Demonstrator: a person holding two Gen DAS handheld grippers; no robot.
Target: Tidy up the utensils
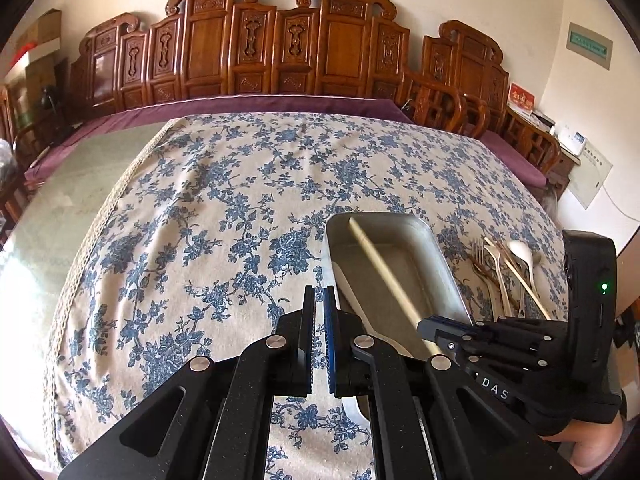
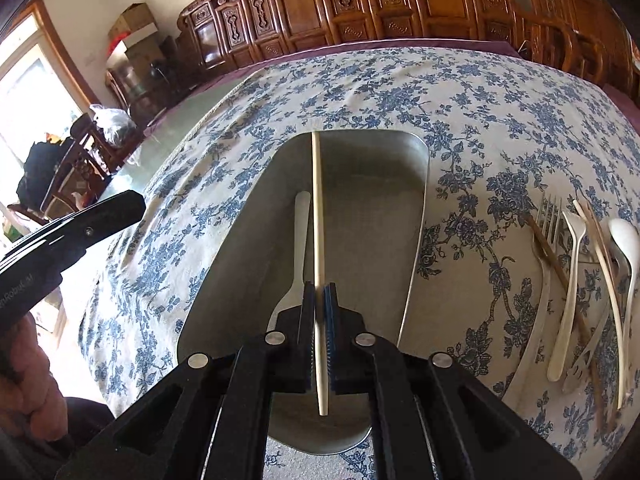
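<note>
Chopstick (image 2: 318, 216), pale and straight, lies lengthwise in the metal tray (image 2: 416, 216) between the right tool's (image 2: 319, 292) near-closed pads, beside a white spoon (image 2: 298, 248). Only the right view shows that grip clearly. Left tool (image 1: 319, 296) hangs shut and empty over the cloth-covered surface (image 1: 200, 208). Loose utensils (image 2: 576, 280) lie right of the tray.

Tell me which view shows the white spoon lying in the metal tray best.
The right wrist view. There the white spoon lies in the metal tray beside the chopstick, handle fully visible, only its bowl hidden by the right hand-held gripper. In the left wrist view the left hand-held gripper covers most of it.
</note>
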